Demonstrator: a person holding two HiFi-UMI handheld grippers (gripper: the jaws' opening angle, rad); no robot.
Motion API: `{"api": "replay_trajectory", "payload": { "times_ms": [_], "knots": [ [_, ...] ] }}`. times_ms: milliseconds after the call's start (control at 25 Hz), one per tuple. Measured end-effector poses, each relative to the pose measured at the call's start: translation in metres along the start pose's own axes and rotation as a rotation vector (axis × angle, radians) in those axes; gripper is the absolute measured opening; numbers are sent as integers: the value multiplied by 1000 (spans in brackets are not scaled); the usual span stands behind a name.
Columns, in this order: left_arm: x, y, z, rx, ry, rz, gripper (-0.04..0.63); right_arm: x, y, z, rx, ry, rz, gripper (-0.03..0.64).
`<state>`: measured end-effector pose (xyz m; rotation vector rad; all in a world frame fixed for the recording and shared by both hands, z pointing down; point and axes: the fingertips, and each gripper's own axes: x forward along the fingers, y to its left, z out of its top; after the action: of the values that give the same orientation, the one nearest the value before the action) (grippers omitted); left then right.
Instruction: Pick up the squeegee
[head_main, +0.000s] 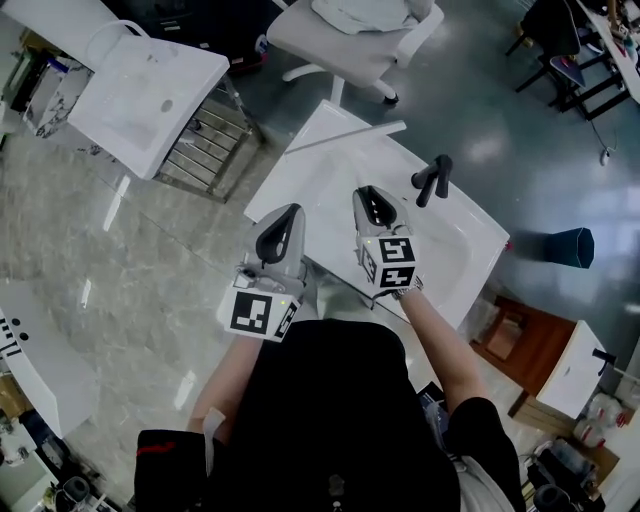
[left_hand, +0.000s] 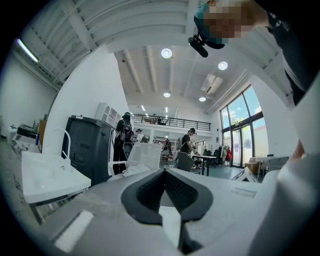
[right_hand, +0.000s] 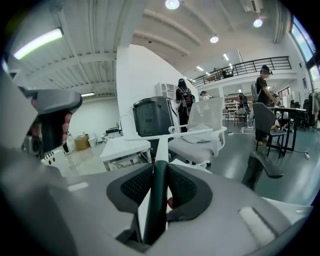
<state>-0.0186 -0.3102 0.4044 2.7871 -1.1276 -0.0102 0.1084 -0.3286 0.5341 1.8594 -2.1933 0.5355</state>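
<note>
The squeegee has a dark green handle (right_hand: 156, 200) and a white stem that ends in a long white blade (right_hand: 175, 135). My right gripper (right_hand: 159, 167) is shut on the handle, with the blade out ahead of the jaws. In the head view the blade (head_main: 345, 137) hangs over the far end of the white basin (head_main: 470, 250), beyond the right gripper (head_main: 372, 200). My left gripper (head_main: 283, 230) is held beside it on the left, over the basin's near edge. Its jaws meet at the tips (left_hand: 165, 172) with nothing between them.
A black faucet (head_main: 432, 180) stands on the basin just right of the right gripper. A second white basin (head_main: 150, 90) on a metal rack sits to the left, and a white office chair (head_main: 350, 40) beyond. A blue bin (head_main: 570, 247) is on the floor at right.
</note>
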Motion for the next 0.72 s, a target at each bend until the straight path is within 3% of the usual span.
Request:
{"api": "replay_trajectory", "payload": {
  "times_ms": [200,400,720],
  "knots": [
    [-6,7,14,-9,-38,34,2,-12,3,31,-46,-58,1,100],
    [-10,8,29,28,-66,46,2,-25,6,55,-43,-105,8,100],
    [-24,17,41,25,-95,80,2,-53,15,100,-30,-193,23,100]
  ]
}}
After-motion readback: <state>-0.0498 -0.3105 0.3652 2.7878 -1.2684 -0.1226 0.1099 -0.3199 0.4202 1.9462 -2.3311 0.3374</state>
